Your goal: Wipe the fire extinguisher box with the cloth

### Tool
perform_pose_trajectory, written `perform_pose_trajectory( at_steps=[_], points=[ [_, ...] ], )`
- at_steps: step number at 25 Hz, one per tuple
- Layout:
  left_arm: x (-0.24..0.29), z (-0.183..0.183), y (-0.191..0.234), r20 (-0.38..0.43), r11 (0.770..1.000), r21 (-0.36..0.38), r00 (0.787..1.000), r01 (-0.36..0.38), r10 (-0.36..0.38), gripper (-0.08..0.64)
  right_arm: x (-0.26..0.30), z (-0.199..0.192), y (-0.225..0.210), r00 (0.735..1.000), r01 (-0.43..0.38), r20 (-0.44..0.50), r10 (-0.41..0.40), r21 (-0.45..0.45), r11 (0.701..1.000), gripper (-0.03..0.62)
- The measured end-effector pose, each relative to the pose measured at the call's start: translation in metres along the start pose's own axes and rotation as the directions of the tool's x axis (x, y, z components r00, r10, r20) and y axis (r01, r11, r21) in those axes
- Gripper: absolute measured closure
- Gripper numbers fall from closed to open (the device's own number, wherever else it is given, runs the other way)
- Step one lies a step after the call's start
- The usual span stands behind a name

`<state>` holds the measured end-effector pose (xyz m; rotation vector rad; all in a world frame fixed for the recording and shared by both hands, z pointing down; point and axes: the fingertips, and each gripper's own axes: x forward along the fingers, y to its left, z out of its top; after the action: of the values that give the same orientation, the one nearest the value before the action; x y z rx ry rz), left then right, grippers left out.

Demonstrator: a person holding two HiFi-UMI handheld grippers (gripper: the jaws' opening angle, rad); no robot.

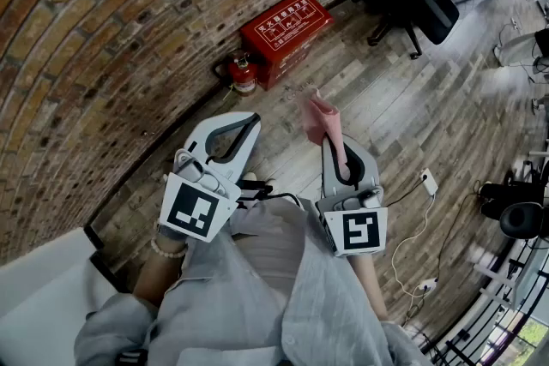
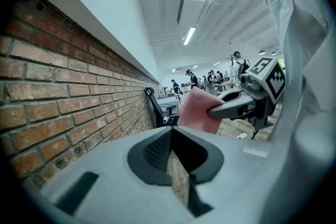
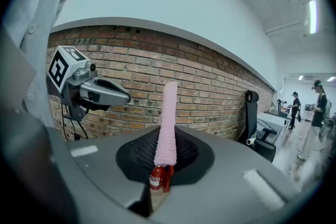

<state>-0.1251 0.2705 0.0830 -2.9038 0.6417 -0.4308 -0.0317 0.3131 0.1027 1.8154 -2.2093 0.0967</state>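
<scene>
Approach step, no contact yet. Fire extinguisher box (image 1: pixel 286 28) is on the floor (image 1: pixel 403 111) against the brick wall (image 1: pixel 103 30), with an extinguisher (image 1: pixel 243 73) just beside it. Both are well ahead of the claws.

Right claw (image 1: pixel 333 141) is clamped on the cloth (image 1: pixel 322 117), most of it sticking out past the tips. Left claw (image 1: pixel 250 123) is pinched together, empty. Both are held close to the body, pointing toward the box.

To wipe well I'd get low, lay the cloth flat on the lid, do 1 face at a time, and avoid knocking the extinguisher.

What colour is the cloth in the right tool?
Pale pink; the knitted cloth shows best in the right gripper view.
</scene>
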Motion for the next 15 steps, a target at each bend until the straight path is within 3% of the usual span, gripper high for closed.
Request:
perform_pose_trajectory(
  at_steps=[15],
  points=[
    [0.0073, -0.0058, -0.0055, -0.002, 1.0, 0.006, 1.0, 0.018, -0.018, 0.563, 0.0004, -0.0069, -0.0027, 1.0, 0.007, -0.003, -0.007, 0.017, 1.0, 0.575]
  ],
)
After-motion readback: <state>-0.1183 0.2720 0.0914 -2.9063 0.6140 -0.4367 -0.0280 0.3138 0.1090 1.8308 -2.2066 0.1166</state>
